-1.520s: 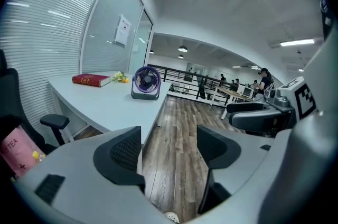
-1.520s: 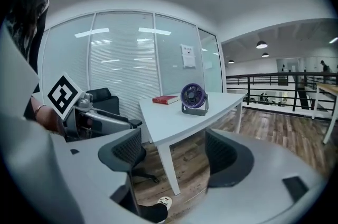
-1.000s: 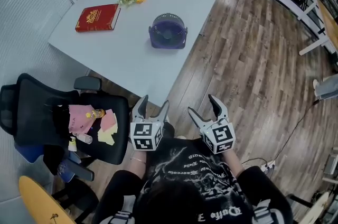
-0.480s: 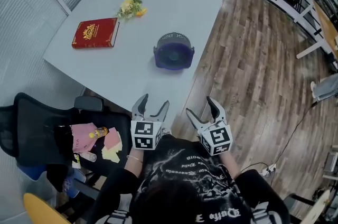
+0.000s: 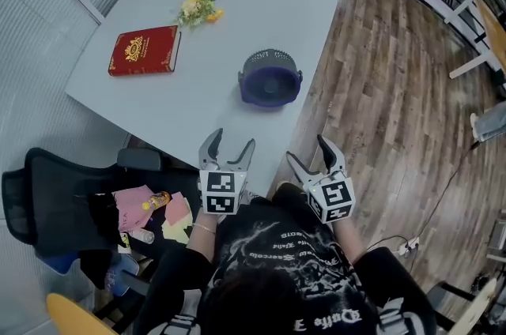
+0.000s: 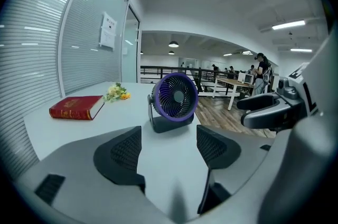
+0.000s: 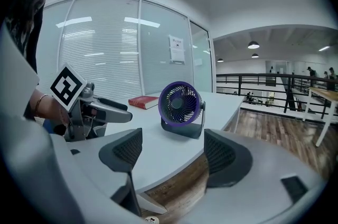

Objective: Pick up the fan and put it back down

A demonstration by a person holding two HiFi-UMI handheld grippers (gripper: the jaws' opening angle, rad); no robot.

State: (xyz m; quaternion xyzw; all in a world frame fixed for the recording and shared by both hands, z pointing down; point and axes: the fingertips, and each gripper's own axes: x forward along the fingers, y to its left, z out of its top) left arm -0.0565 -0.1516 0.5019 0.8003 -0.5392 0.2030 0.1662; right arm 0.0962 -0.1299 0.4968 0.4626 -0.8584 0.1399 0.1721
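A small purple fan (image 5: 270,78) (image 6: 174,101) (image 7: 181,106) stands upright on the white table (image 5: 198,104), near its right edge. My left gripper (image 5: 226,149) hovers over the table's near edge, open and empty, with the fan straight ahead of its jaws. My right gripper (image 5: 315,153) is just off the table's near corner above the wood floor, open with nothing between its fingers. In the right gripper view the fan sits ahead, a little to the left, and the left gripper (image 7: 113,108) shows at the left.
A red book (image 5: 144,50) and a small bunch of yellow flowers (image 5: 198,5) lie on the table's far left. A black office chair (image 5: 87,203) holding papers and a bottle stands left of me. Wood floor (image 5: 395,96) spreads to the right.
Both grippers have moved forward towards the table and fan; the fan now sits closer in the head view. Neither gripper's jaws have visibly changed.
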